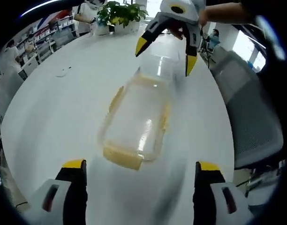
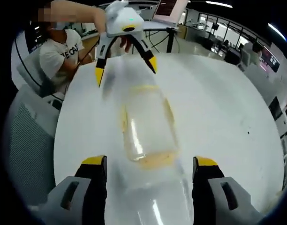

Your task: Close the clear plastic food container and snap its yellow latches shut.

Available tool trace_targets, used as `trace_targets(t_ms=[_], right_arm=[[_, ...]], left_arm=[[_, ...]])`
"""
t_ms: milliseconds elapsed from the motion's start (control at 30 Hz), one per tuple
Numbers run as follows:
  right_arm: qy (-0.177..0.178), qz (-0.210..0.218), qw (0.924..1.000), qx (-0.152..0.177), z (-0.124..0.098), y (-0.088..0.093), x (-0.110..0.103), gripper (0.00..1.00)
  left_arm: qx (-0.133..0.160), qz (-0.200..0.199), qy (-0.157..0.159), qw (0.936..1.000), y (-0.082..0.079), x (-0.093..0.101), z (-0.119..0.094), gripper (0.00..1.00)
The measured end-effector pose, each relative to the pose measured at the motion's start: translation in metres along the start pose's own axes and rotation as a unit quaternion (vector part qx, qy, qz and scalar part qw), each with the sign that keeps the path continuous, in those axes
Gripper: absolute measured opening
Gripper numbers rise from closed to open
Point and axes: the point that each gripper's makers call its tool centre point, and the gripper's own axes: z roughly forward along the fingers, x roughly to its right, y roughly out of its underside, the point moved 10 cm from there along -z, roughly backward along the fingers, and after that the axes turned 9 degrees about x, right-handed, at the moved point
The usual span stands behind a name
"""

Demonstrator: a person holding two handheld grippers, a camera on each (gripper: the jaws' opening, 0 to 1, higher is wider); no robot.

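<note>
A: Where does the clear plastic food container lie?

B: We see it flat on the round white worktop, lengthwise between our two tools. In the left gripper view it sits ahead of the left gripper, whose jaws stand wide apart with nothing between them. A yellow latch shows at the container's near end.

A: And the other tool?

B: In that same view the right gripper hovers at the container's far end, its yellow-tipped jaws spread and holding nothing. The picture is blurred there, so we cannot tell whether a tip touches the plastic.

A: What do we get from the opposite side?

B: In the right gripper view the container runs away from the right gripper, whose jaws are parted wide on either side of its near end. Blur hides any contact. Beyond it the left gripper is open too, held by a person's hand. A grey chair stands beside the worktop, and potted plants sit at its far edge in the left gripper view.
</note>
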Motion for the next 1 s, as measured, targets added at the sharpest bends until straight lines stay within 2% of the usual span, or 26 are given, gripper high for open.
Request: trace_targets(t_ms=[33,333,467,667,733,900,1000], right_arm=[[-0.003,-0.013,0.9999,-0.006,0.002,0.001,0.003,0.71],[-0.020,-0.023,0.9990,-0.032,0.016,0.001,0.013,0.70],[-0.035,-0.041,0.9965,-0.064,0.025,0.006,0.013,0.69],[-0.043,-0.053,0.9949,-0.074,0.034,0.002,0.013,0.67],[-0.046,-0.067,0.9931,-0.084,0.038,0.003,0.014,0.66],[-0.051,-0.063,0.9912,-0.105,0.046,0.007,0.015,0.64],[-0.050,-0.064,0.9897,-0.118,0.047,0.009,0.016,0.59]], left_arm=[[-0.004,0.003,0.003,1.0000,-0.001,-0.001,0.001,0.93],[-0.037,0.046,0.027,0.9979,0.000,-0.005,0.014,0.90],[-0.048,0.052,0.029,0.9971,0.002,-0.011,0.020,0.88],[-0.059,0.073,0.032,0.9951,-0.001,-0.016,0.025,0.85],[-0.062,0.076,0.033,0.9946,-0.002,-0.016,0.026,0.84],[-0.085,0.092,0.040,0.9913,-0.001,-0.014,0.033,0.76],[-0.082,0.095,0.037,0.9914,-0.004,-0.018,0.033,0.72]])
